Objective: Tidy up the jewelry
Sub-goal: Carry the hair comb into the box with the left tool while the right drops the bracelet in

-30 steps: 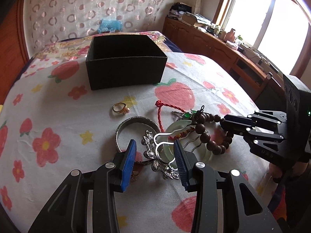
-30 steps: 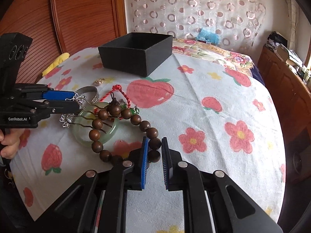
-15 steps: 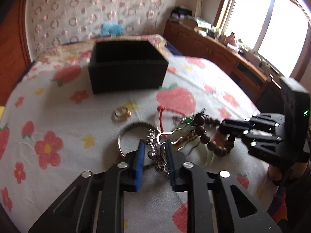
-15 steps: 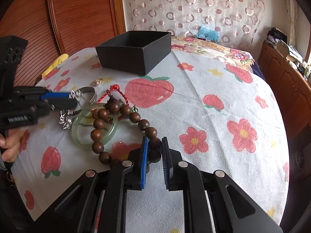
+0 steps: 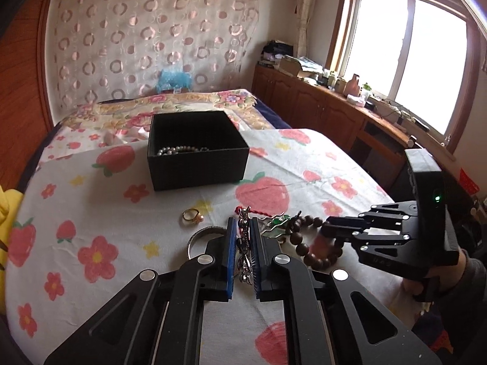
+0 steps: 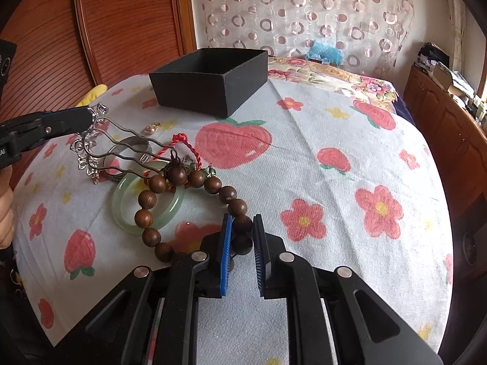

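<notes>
Left hand-held gripper clamped on silver hair comb by flowery top, lifted above bed. Comb light, stiff, thin prongs bend easy; top best place. Right hand-held gripper squeezing wooden bead bracelet: hard, round, slippery, floppy string.

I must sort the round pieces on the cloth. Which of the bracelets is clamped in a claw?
The wooden bead bracelet: the right claw pinches its beads. The green jade bangle and the silver bangle lie free on the cloth.
</notes>
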`<action>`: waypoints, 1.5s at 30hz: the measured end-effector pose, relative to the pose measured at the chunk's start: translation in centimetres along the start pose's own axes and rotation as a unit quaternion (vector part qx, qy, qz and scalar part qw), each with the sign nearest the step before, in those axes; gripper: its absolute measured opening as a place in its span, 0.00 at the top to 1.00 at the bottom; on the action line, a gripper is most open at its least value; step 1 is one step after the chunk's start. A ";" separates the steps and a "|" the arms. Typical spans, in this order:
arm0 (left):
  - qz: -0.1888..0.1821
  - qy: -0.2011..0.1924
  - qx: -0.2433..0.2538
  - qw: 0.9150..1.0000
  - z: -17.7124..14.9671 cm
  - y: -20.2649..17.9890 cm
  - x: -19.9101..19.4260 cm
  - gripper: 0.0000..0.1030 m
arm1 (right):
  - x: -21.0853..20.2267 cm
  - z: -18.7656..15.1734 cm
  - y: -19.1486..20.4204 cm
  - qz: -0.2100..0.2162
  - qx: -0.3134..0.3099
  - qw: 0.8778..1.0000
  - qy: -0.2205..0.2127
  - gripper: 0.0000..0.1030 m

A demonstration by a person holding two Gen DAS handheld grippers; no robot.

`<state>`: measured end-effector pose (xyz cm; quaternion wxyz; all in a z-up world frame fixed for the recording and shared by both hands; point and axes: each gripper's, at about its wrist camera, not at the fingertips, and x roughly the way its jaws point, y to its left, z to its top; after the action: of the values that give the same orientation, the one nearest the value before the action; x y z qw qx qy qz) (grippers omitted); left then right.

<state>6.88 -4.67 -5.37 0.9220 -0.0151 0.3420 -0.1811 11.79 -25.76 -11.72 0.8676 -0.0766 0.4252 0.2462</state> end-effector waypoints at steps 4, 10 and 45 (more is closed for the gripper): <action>0.000 -0.016 0.006 1.000 0.4 -0.5 -1.0 0.92 | 0.0 0.0 0.0 -0.003 -0.002 1.000 0.000 0.85; 0.001 -0.032 0.009 0.999 1.0 -0.5 -2.3 0.92 | 0.0 0.0 0.0 -0.008 -0.006 1.000 0.000 0.85; 0.068 -0.055 0.007 0.996 8.0 5.6 0.2 0.92 | -5.2 10.9 4.0 -0.017 -0.044 0.990 -0.135 0.85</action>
<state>13.88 -0.30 -0.25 0.9497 0.0043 0.2895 -0.1195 14.79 -20.46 -0.50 0.9170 -0.0877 0.2916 0.2578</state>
